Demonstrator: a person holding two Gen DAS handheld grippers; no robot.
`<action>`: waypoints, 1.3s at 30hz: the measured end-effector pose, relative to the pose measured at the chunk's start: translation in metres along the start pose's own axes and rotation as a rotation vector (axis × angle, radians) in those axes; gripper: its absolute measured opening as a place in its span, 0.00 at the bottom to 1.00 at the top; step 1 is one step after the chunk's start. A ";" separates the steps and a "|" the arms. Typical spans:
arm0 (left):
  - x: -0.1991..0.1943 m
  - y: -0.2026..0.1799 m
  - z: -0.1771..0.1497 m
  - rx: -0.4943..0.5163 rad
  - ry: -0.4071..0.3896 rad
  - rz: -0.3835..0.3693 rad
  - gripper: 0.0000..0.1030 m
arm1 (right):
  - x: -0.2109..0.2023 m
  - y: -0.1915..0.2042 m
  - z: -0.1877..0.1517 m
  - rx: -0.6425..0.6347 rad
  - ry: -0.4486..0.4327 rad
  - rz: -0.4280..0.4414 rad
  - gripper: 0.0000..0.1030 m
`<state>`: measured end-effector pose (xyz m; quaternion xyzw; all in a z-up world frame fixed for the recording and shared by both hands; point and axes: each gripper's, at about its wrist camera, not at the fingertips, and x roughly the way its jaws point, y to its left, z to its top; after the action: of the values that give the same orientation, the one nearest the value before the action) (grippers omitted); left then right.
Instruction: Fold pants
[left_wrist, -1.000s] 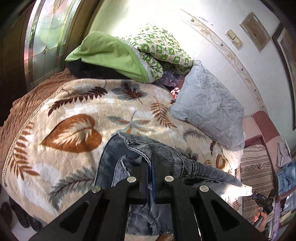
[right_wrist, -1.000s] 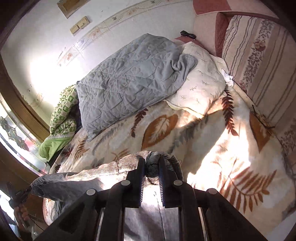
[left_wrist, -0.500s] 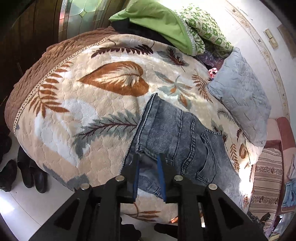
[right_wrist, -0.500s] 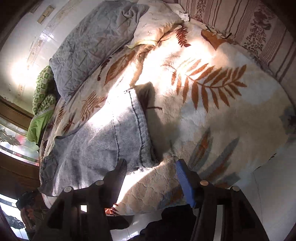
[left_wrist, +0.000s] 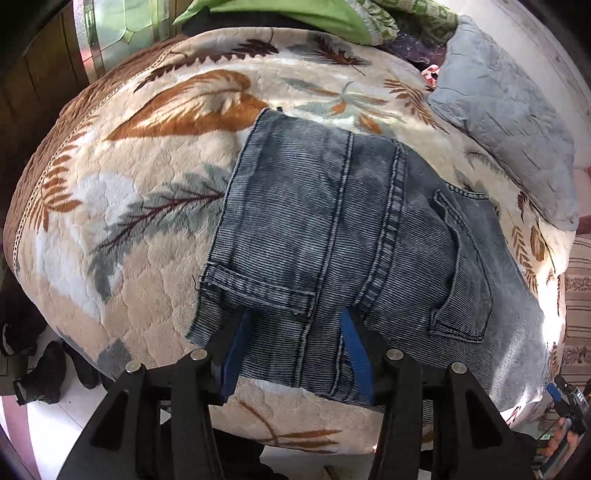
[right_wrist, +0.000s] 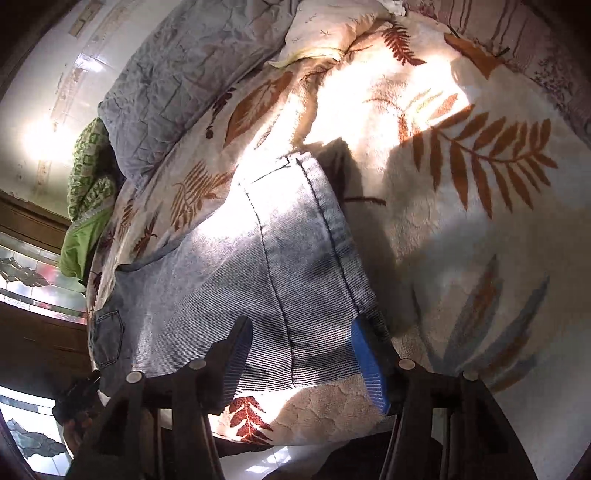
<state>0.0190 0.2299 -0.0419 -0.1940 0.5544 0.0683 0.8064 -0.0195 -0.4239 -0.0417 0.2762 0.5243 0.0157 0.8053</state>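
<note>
Grey-blue denim pants (left_wrist: 332, 236) lie folded flat near the front edge of a bed. Their hem end and back pocket show in the left wrist view. The fold end shows in the right wrist view (right_wrist: 280, 266). My left gripper (left_wrist: 293, 350) is open, its blue pads spread over the near edge of the pants, holding nothing. My right gripper (right_wrist: 301, 350) is open too, its pads spread over the near edge at the other end of the pants.
The bed has a cream blanket (left_wrist: 122, 206) with a leaf pattern. A grey quilted pillow (left_wrist: 509, 110) and green bedding (left_wrist: 295, 14) lie at the far side. Dark shoes (left_wrist: 37, 369) stand on the white floor at the left.
A second ago both grippers were shut on the pants and held them up. The pants now lie flat on the bed and both grippers have opened and let go.
</note>
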 end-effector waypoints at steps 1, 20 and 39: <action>-0.005 0.000 0.001 -0.014 -0.027 -0.005 0.50 | -0.006 0.014 0.004 -0.054 -0.024 -0.039 0.58; 0.004 -0.047 -0.001 0.163 -0.280 -0.019 0.64 | 0.158 0.344 0.014 -0.650 0.121 0.160 0.57; -0.007 -0.043 -0.004 0.145 -0.342 -0.079 0.66 | 0.214 0.398 0.017 -0.849 0.055 -0.040 0.02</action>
<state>0.0273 0.1901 -0.0269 -0.1424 0.4044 0.0284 0.9030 0.1959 -0.0264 -0.0316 -0.0906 0.4977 0.2218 0.8336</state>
